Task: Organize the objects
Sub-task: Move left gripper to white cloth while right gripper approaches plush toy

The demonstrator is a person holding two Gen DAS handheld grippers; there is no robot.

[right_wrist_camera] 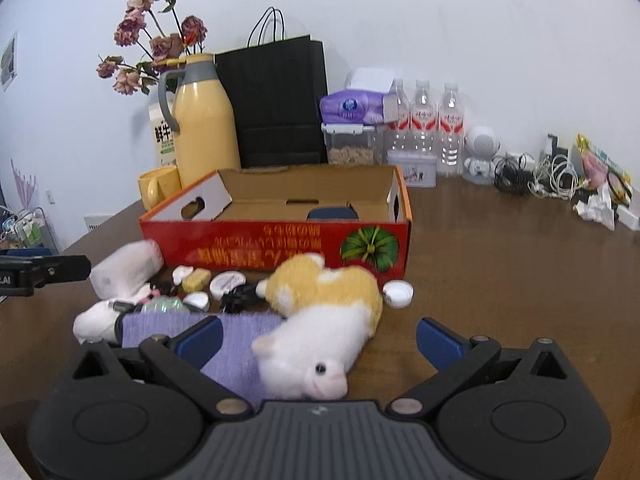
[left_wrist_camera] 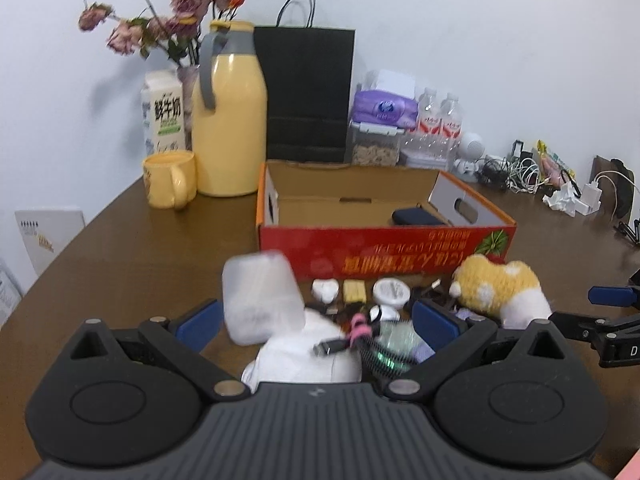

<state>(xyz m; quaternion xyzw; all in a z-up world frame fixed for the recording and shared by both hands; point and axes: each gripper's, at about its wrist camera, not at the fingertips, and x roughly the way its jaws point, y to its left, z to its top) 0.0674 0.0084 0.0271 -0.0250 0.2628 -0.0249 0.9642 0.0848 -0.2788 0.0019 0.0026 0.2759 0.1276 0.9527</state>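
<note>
An open cardboard box with red printed sides is seen on a dark brown wooden table. Only one item lies inside it — a dark navy, flat, rounded case toward the back. The sorting is judged to be barely begun, since nearly everything else is heaped on the table just in front of the box.

In that heap a fluffy plush toy, yellow and white with a pink snout and a black bead eye, is draped over a lavender knitted cloth. Beside it are found a frosted translucent plastic container, blurred and tilted, a round white lid, a round white tin, a small yellow block, a braided cable with a pink band, and a soft white cloth beneath.

The left gripper is held over the heap with its blue-padded jaws wide apart, nothing clamped between them. The right gripper is likewise spread open, with the plush toy's head lying between the jaws but not gripped.

Behind the box stand a glossy yellow thermos jug, a matching mug, a matte black paper bag and clear water bottles.
</note>
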